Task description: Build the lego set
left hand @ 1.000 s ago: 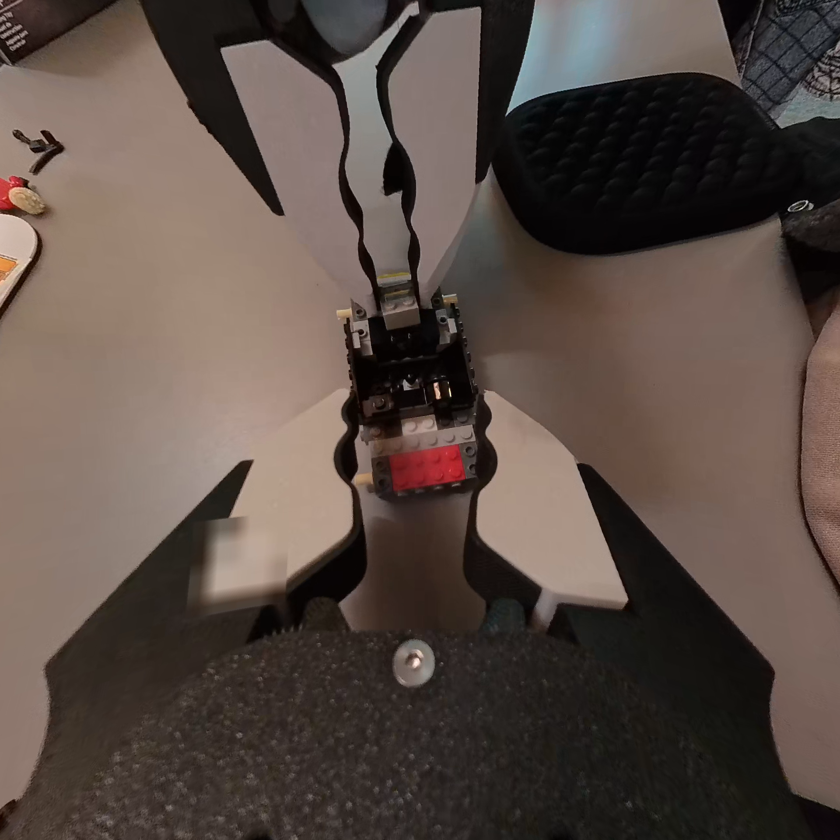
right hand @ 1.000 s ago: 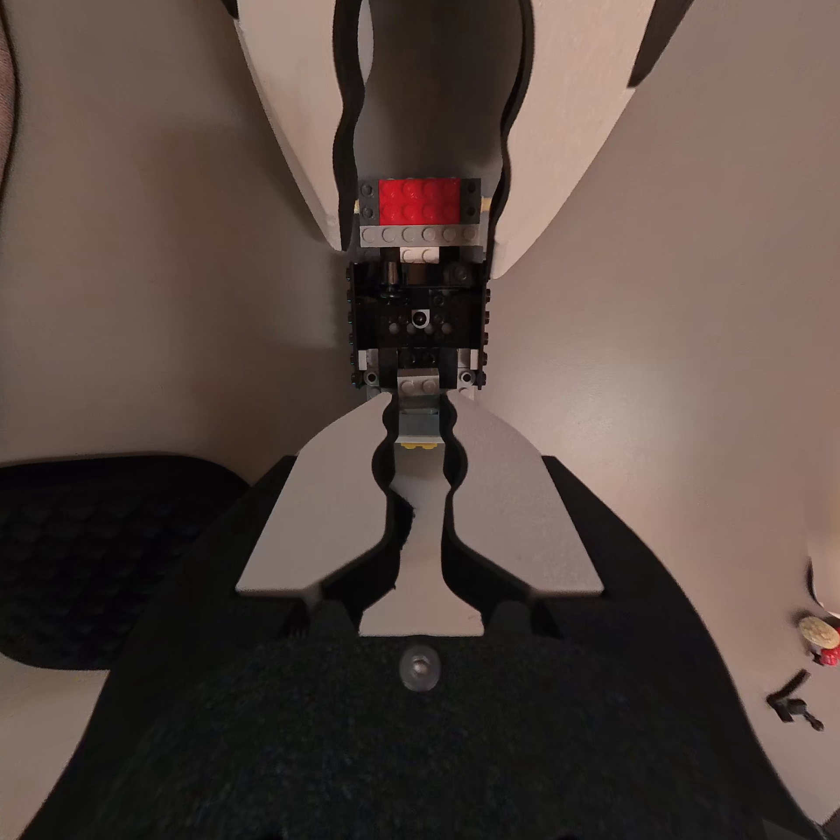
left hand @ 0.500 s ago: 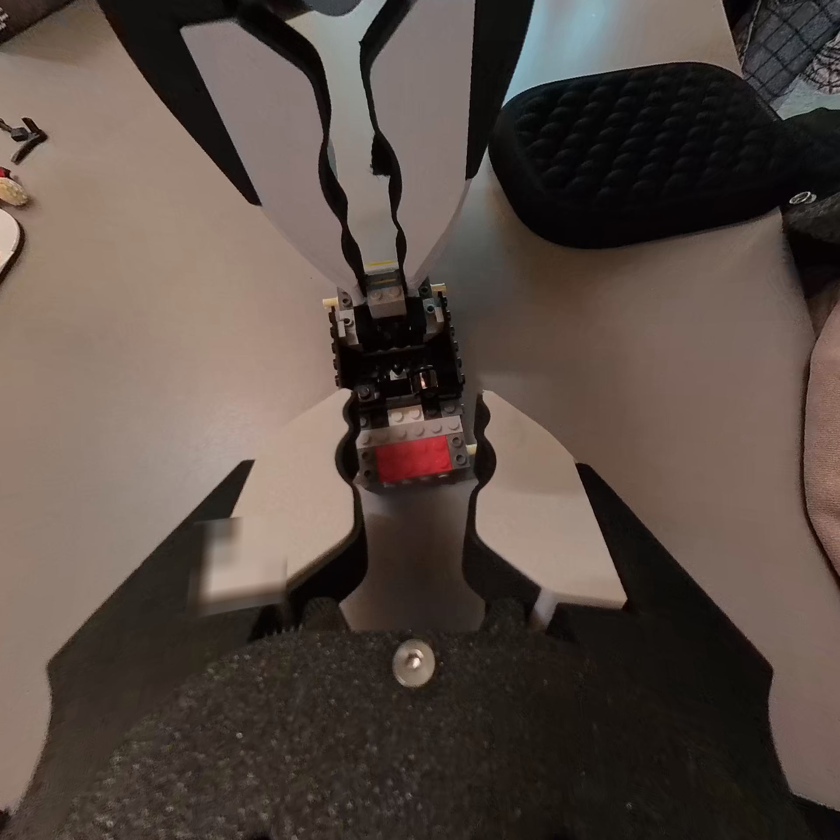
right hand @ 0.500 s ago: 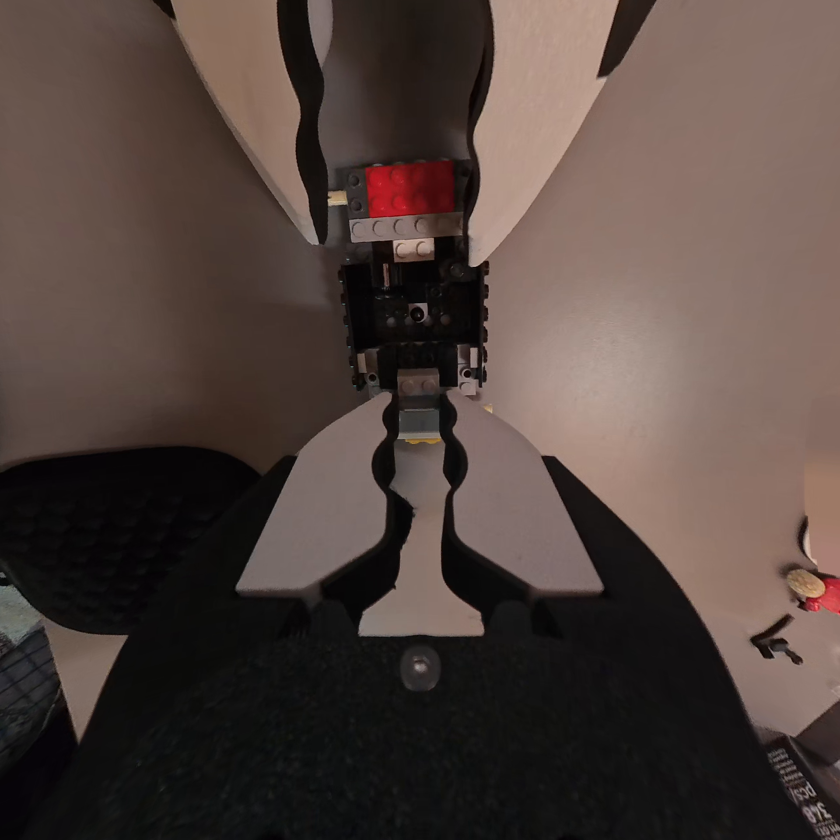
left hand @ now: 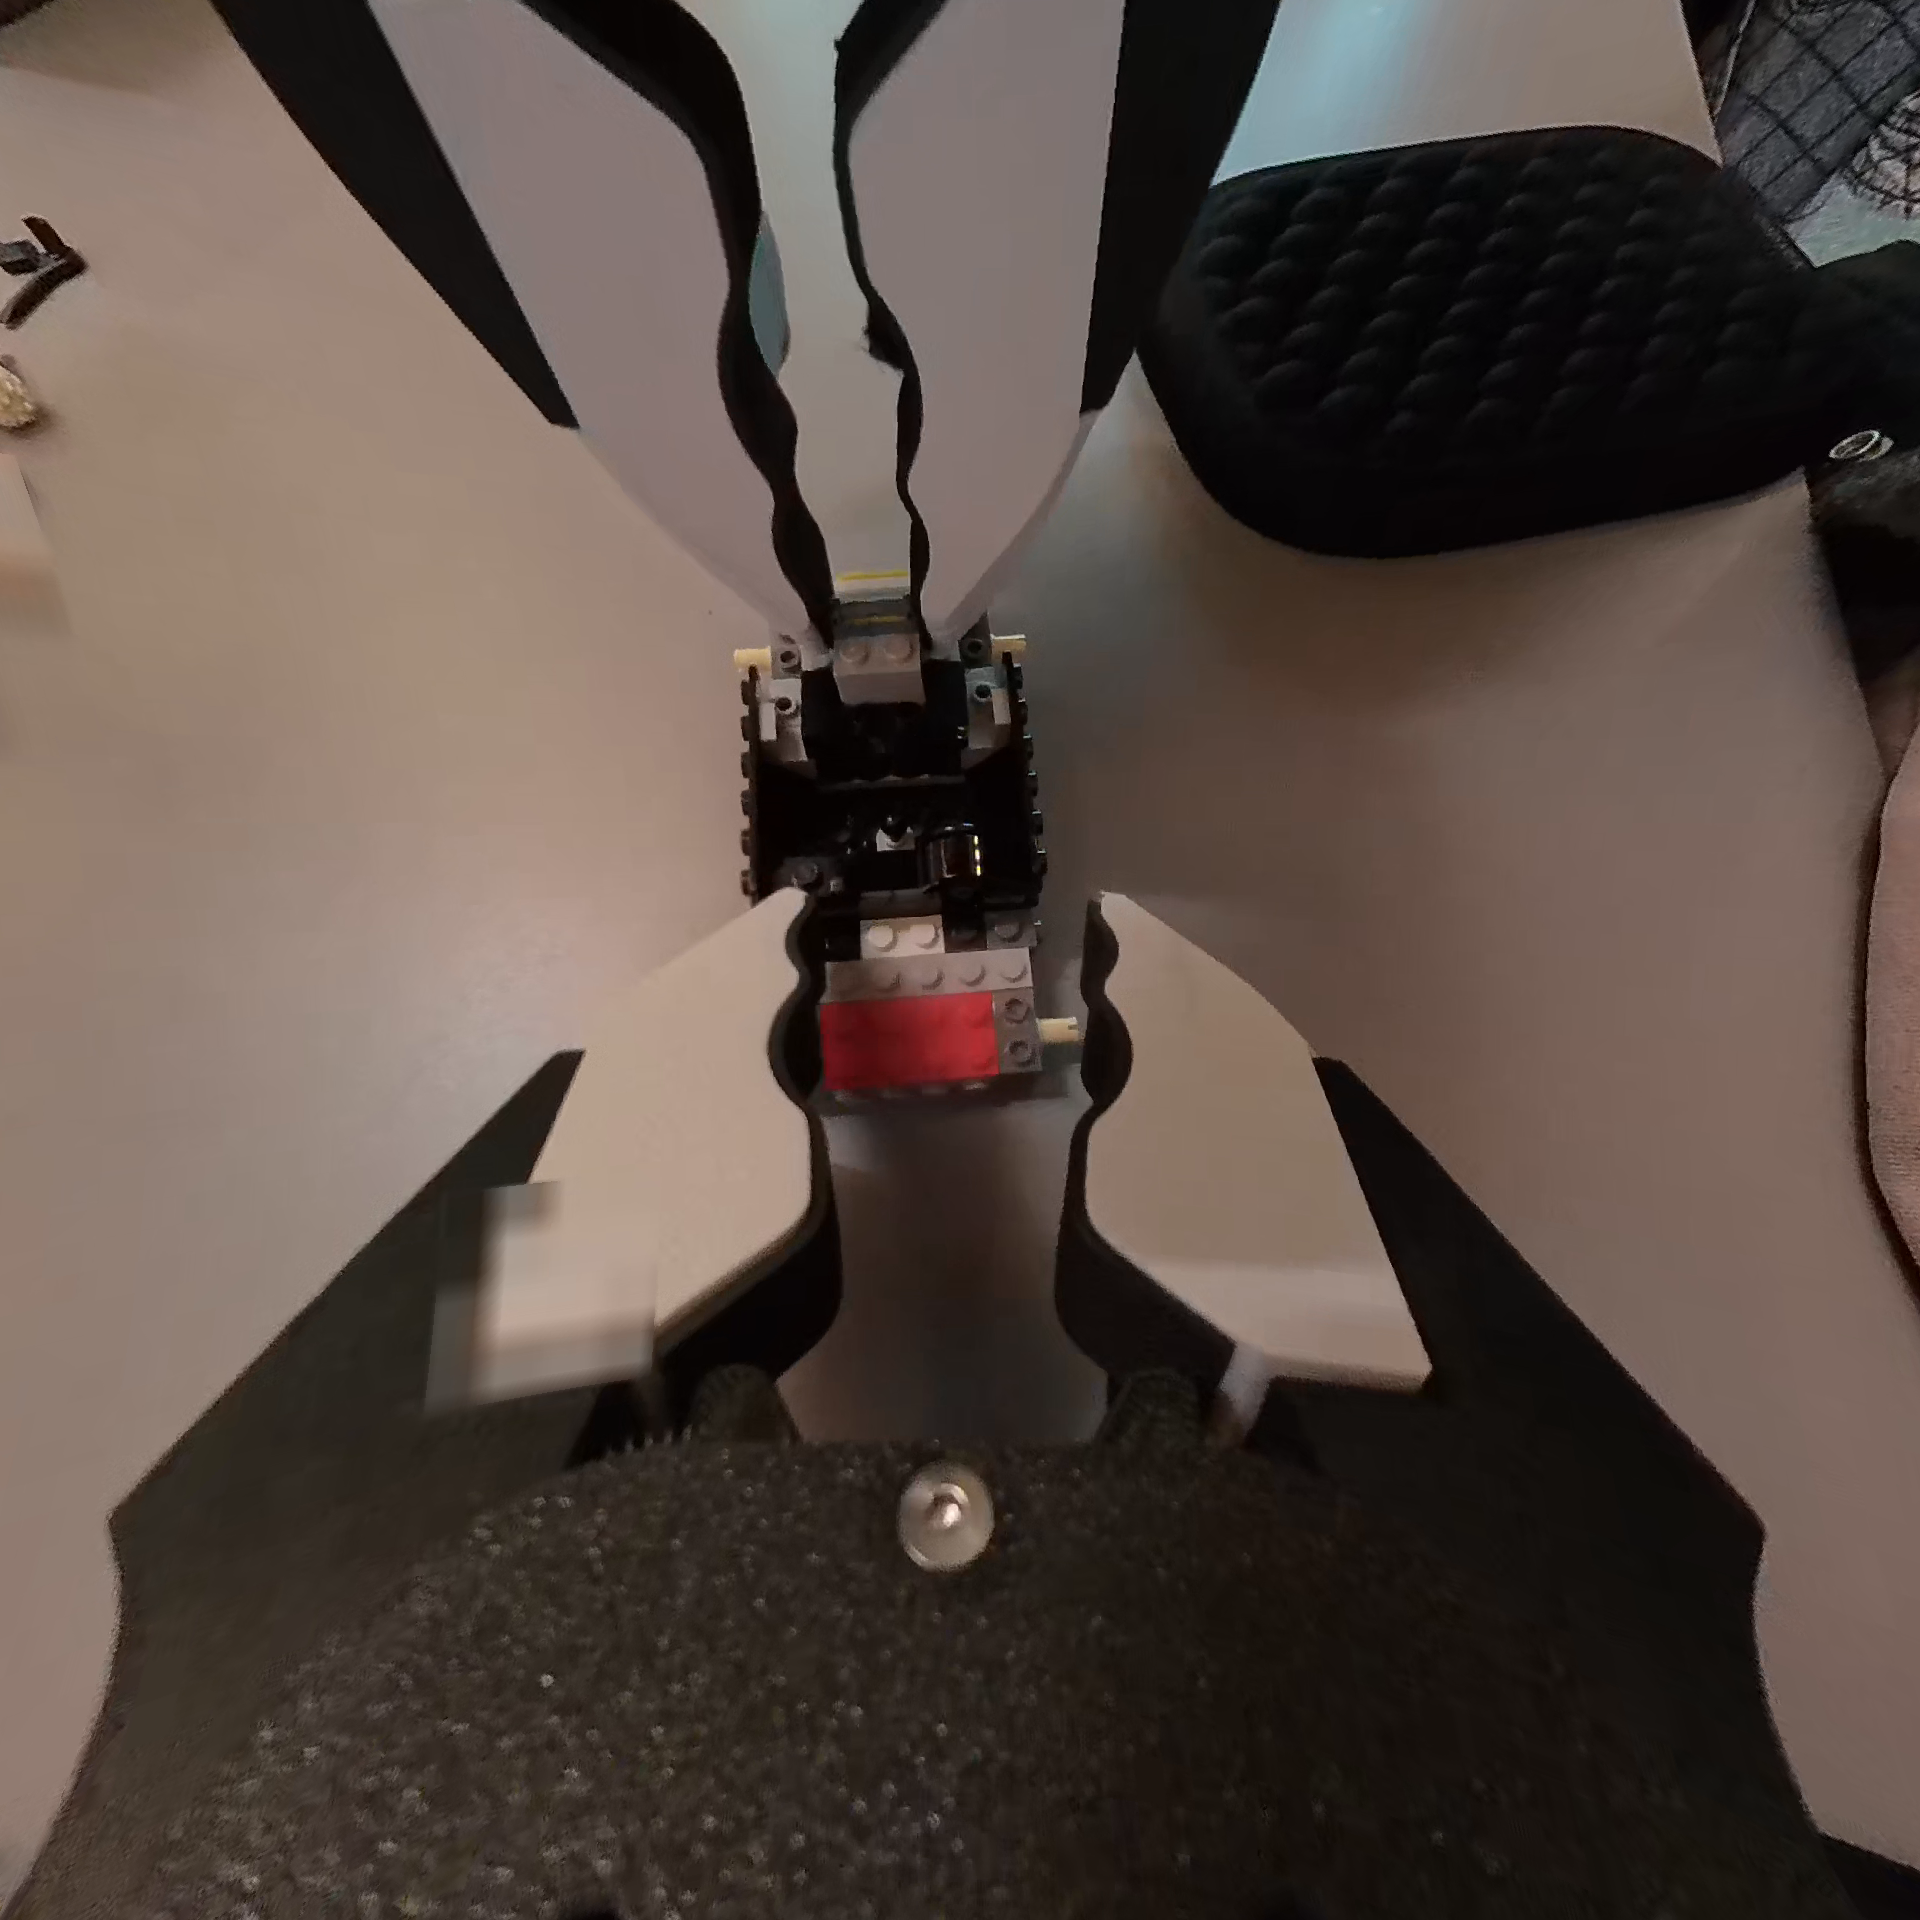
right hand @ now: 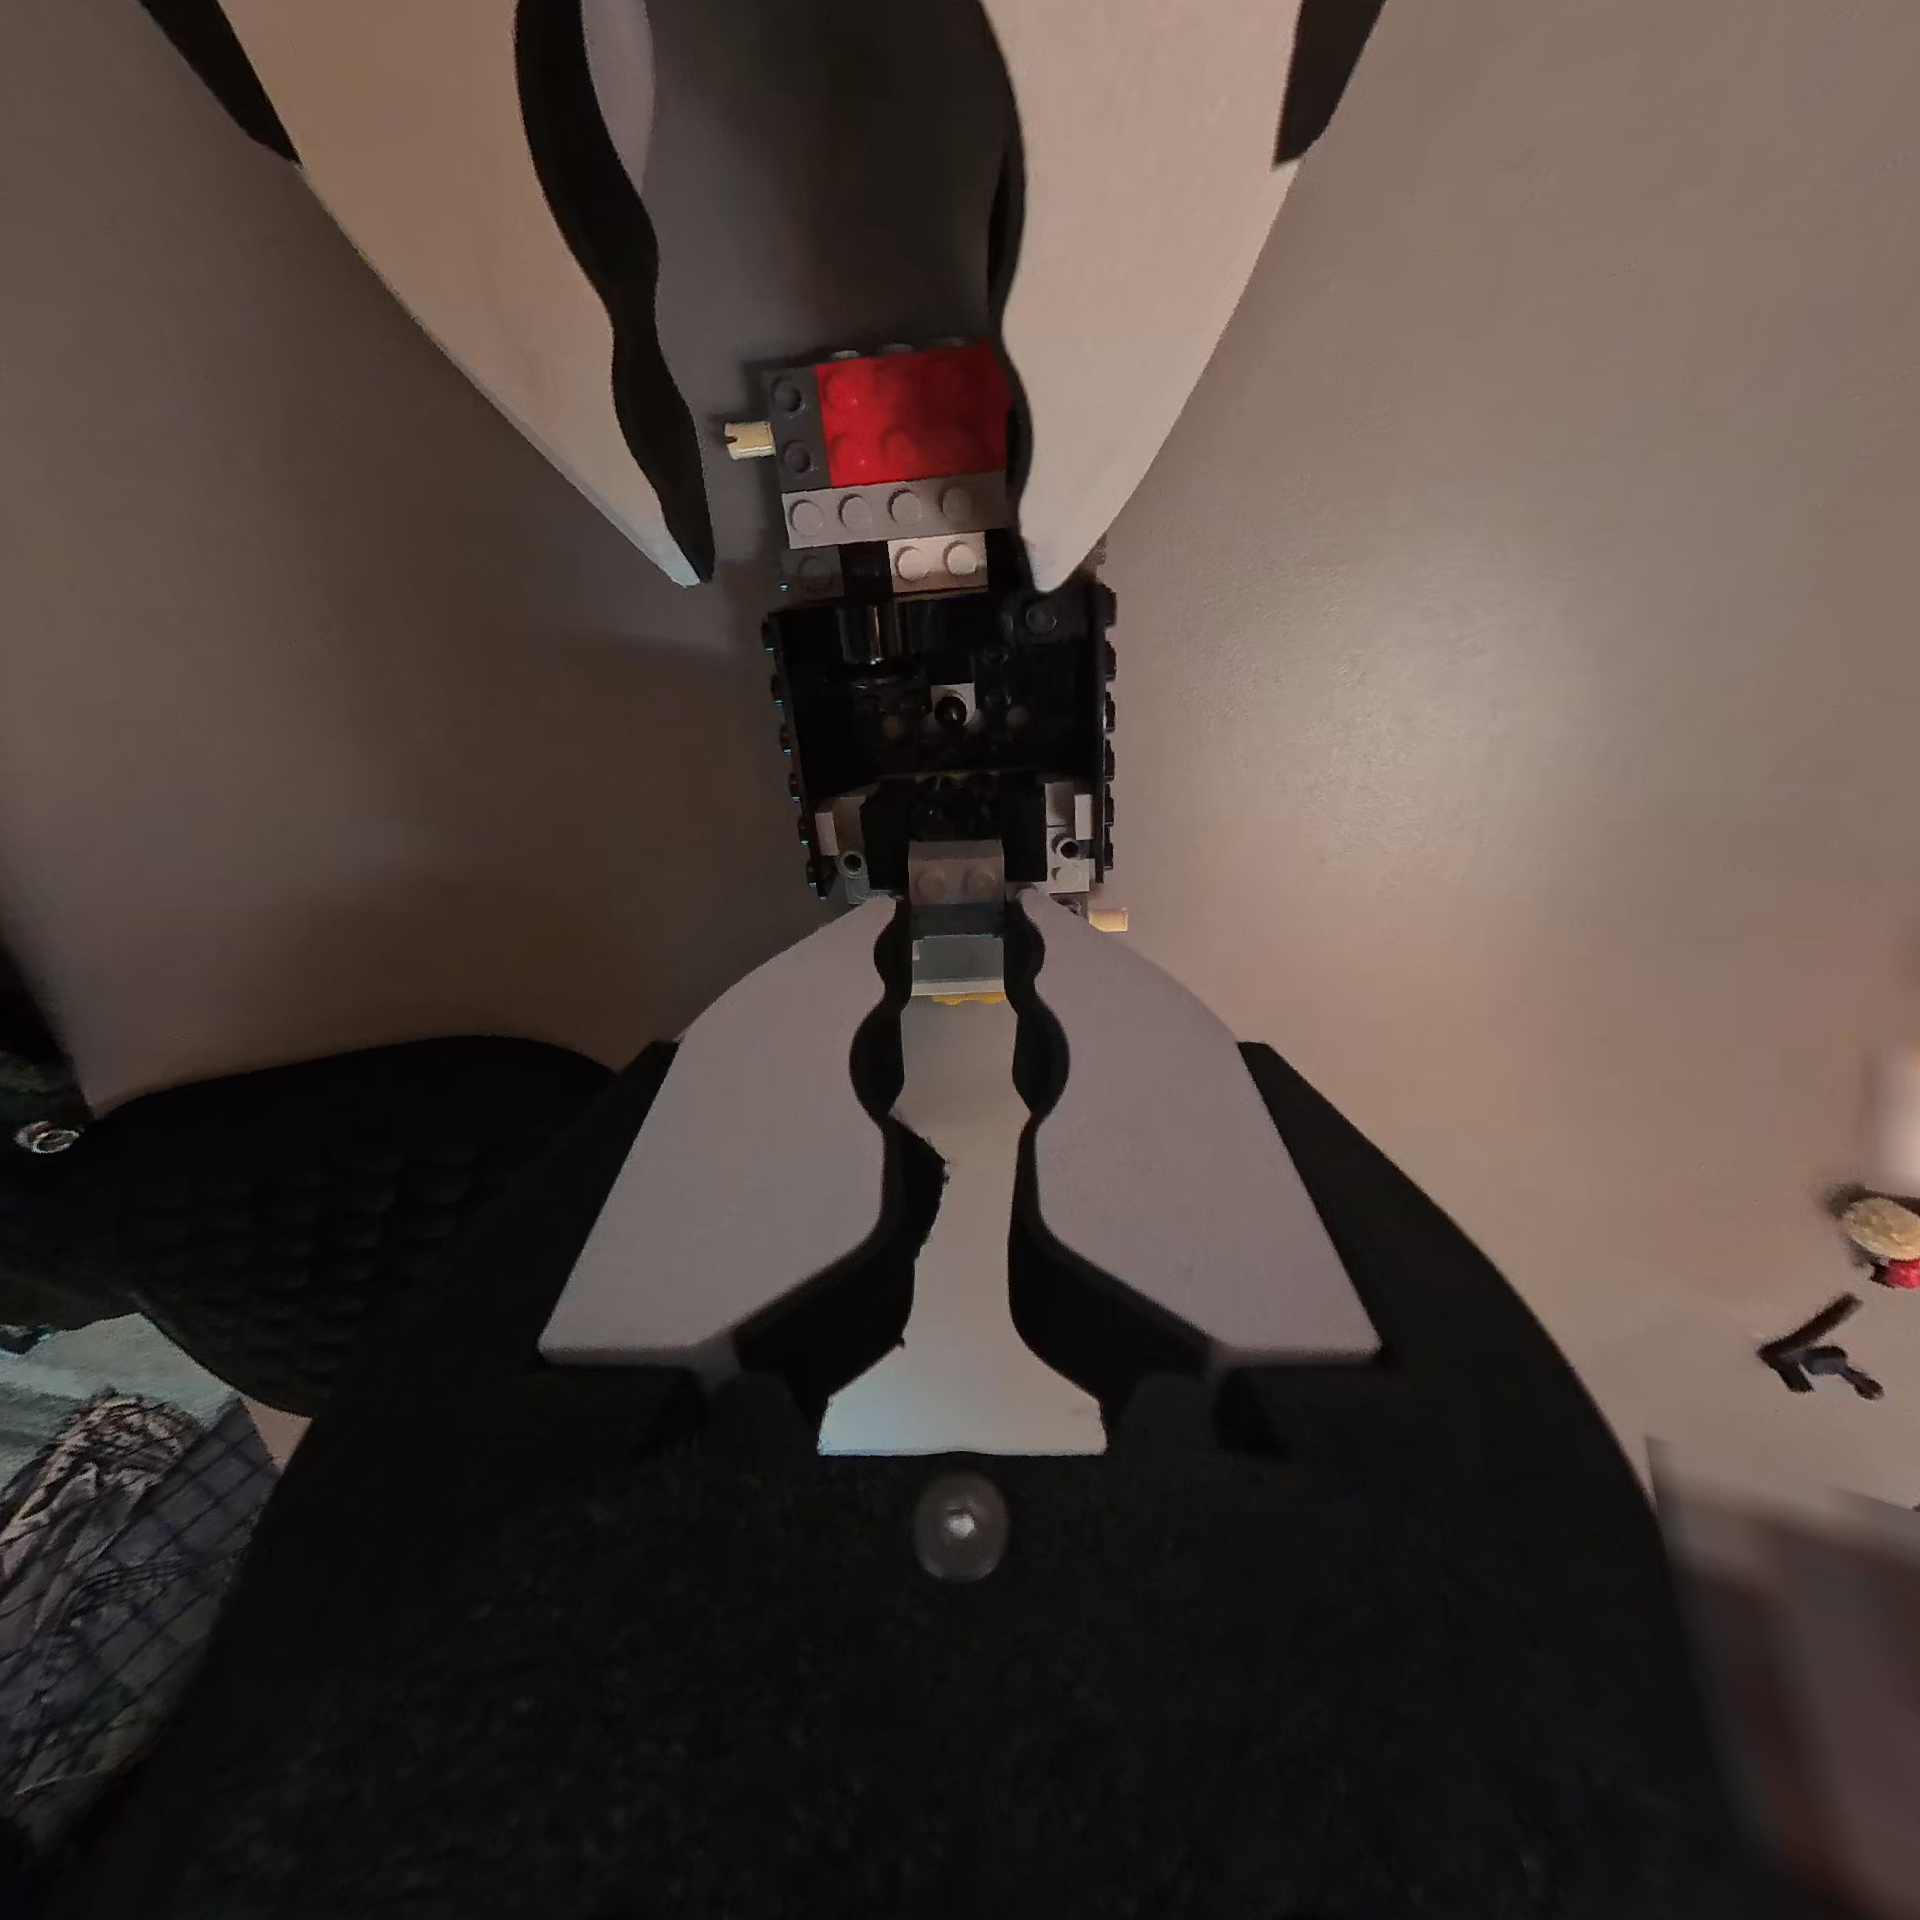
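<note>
The lego model [left hand: 894,821] is a black box-like body with a red plate [left hand: 904,1039] and grey plates at one end and a small grey brick [left hand: 878,665] at the other. My left gripper [left hand: 940,904] is open around the red end; its left finger [left hand: 707,1091] lies against the model and the right finger stands apart from it. My right gripper [right hand: 956,906] is shut on the small grey brick [right hand: 956,945] and holds the model [right hand: 935,707] above the table. The left gripper also shows at the top of the right wrist view [right hand: 878,577].
A black textured pad [left hand: 1455,343] lies on the grey table beside the right gripper; it also shows in the right wrist view [right hand: 291,1195]. Small loose black pieces [right hand: 1818,1361] and a tan round piece [right hand: 1881,1226] lie at the table's side. Cloth [left hand: 1901,987] hangs at the right edge. Across from one pair of fingers to the other is roughly 6 centimetres.
My left gripper has opened and let go of the red end of the model. My right gripper stays shut on the grey brick. Both grippers have shifted a little over the table.
</note>
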`<state>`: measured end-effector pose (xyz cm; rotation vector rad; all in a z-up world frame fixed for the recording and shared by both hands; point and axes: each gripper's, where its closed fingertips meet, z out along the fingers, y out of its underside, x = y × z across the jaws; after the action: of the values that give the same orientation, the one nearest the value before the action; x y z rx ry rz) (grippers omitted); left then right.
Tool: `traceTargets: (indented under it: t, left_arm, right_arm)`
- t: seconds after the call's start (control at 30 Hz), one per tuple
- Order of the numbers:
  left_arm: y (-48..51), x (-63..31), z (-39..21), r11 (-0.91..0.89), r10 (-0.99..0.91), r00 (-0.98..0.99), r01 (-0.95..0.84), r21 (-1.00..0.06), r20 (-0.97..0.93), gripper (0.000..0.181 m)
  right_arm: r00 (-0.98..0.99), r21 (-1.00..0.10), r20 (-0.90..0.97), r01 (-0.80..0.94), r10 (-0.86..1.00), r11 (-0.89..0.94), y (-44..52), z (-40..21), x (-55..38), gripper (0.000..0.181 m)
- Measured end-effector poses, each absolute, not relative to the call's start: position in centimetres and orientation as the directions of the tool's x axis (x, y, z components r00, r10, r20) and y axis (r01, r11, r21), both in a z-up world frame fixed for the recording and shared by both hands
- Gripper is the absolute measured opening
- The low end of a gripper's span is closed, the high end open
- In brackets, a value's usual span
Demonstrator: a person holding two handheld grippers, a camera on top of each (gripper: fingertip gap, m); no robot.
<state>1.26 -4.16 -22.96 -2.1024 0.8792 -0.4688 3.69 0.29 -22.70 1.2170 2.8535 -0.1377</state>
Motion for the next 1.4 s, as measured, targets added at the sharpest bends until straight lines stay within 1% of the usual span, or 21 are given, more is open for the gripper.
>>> traceTargets:
  t: [0.13,0.4,0.53,0.83,1.17,1.4]
  left_arm:
    - [-4.2,1.3,-23.1,-0.449,-0.722,0.691,-0.431,-0.783,0.034,0.047]
    - [-4.0,0.8,-22.9,-0.445,-0.712,0.702,-0.427,-0.787,0.022,0.049]
    - [-3.8,0.2,-23.0,-0.450,-0.697,0.717,-0.424,-0.786,0.012,0.052]
    - [-4.2,-0.2,-24.8,-0.497,-0.690,0.724,-0.464,-0.733,0.010,0.052]
    - [-4.1,-0.4,-24.7,-0.504,-0.683,0.730,-0.442,-0.742,0.030,0.050]
    - [-3.9,-0.4,-24.6,-0.499,-0.682,0.729,-0.406,-0.765,0.057,0.050]
  right_arm:
    - [-0.672,-0.033,-0.077,0.740,0.736,0.672,0.5,-22.5,3.9,0.017]
    - [-0.678,-0.006,-0.084,0.733,0.730,0.680,0.4,-22.6,3.9,0.017]
    - [-0.679,-0.016,-0.083,0.733,0.729,0.681,0.3,-22.7,3.8,0.017]
    - [-0.676,-0.016,-0.079,0.736,0.733,0.677,0.4,-22.7,4.0,0.017]
    - [-0.666,-0.021,-0.057,0.746,0.744,0.666,0.5,-22.7,3.7,0.017]
    - [-0.651,-0.031,-0.078,0.759,0.755,0.651,0.6,-22.7,3.8,0.017]
